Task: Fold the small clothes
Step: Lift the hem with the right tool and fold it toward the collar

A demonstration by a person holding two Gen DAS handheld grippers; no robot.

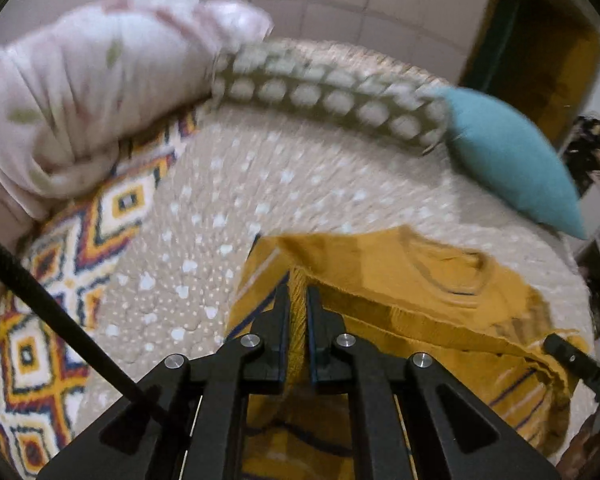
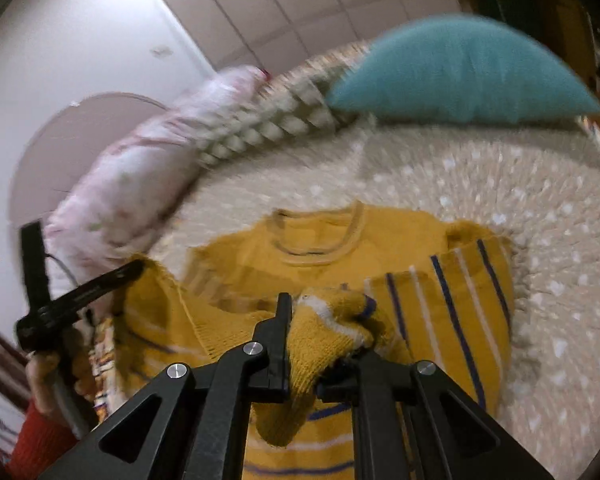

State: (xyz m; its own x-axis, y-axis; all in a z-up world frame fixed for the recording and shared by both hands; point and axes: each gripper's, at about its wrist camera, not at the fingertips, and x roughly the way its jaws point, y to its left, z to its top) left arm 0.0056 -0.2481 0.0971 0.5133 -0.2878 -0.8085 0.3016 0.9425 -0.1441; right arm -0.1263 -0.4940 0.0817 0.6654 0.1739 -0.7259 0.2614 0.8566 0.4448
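Two grippers we held pinched one mustard sweater (image 2: pixel 340 240), left gripper (image 1: pixel 298 300) clamped on a thin fold of its knit, right gripper (image 2: pixel 324 320) squeezing a bunched striped cuff, sweater spread on the dotted beige blanket (image 1: pixel 220 200), teal cushion (image 2: pixel 460 72) and pink pillow (image 1: pixel 80 92) beyond.

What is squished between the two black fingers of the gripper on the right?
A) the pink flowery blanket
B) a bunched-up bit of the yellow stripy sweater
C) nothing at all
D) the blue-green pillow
B: in the right wrist view, the right gripper is shut on a bunched fold of the yellow striped sweater, while the teal pillow and the pink floral bedding lie far back on the bed.
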